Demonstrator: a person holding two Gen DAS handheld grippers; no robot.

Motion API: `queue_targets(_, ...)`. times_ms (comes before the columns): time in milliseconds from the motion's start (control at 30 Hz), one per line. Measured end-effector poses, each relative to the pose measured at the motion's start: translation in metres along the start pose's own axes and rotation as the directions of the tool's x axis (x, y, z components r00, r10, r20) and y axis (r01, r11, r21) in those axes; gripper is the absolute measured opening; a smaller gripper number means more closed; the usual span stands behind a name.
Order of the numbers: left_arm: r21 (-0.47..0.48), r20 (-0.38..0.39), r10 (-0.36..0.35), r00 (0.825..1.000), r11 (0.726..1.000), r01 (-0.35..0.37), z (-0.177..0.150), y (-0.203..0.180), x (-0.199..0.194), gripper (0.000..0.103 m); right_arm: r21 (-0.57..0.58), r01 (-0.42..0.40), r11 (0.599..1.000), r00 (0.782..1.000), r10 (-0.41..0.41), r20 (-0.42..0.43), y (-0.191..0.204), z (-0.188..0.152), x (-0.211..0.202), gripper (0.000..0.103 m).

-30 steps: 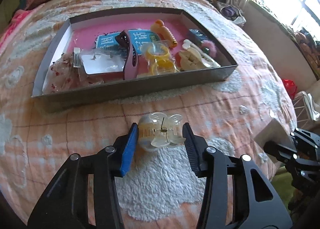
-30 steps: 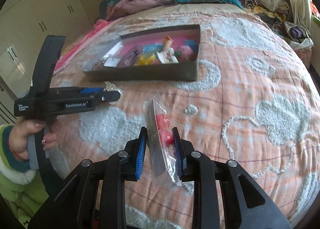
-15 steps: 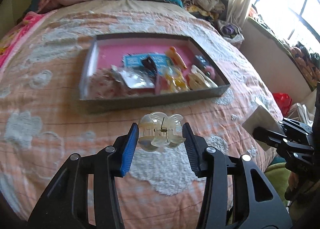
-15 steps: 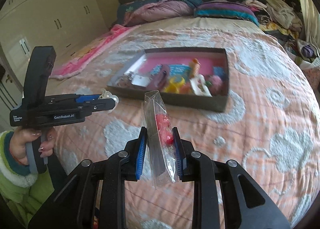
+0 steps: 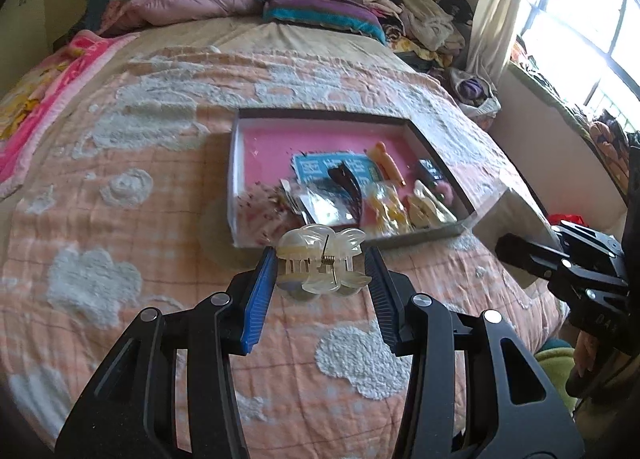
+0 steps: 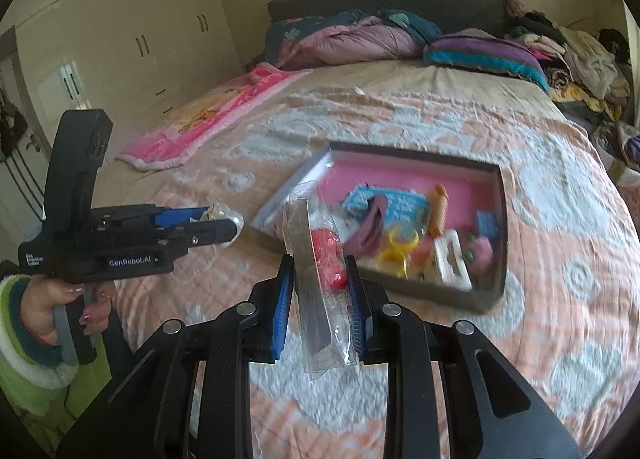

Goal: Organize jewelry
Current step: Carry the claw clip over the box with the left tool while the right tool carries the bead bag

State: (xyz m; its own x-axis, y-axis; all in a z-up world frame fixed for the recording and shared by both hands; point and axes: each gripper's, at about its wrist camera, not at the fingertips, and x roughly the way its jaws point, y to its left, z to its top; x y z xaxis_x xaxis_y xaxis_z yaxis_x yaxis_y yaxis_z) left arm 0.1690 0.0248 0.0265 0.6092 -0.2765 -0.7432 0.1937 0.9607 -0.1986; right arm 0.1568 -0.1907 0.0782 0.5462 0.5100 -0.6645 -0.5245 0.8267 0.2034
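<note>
Holding short of the tray: clip pinched by left gripper, bag by right gripper; both judged unplaced.

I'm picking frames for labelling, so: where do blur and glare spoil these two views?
Left wrist view: window blown out white, tray contents slightly smeared, held clip sharp. Right wrist view: no glare, but tray and bedspread motion-blurred; held bag fairly crisp. Both bend at the edges.
</note>
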Motion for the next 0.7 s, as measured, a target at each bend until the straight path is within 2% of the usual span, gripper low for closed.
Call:
queue_targets(267, -0.004, 0.023, 0.013, 1.000, 1.000, -0.013, 0.027, 0.005, 0.003, 0.037, 0.011, 0.002, 1.000, 0.999, -0.002, 0.039, -0.010, 0.029, 0.007, 0.024)
queue_targets(700, 0.017, 0.002, -0.007, 1.000, 1.000, 0.007, 0.057, -0.009, 0.040, 0.037, 0.089, 0.060, 0.994, 0.997, -0.064, 0.041, -0.065, 0.050, 0.023, 0.024)
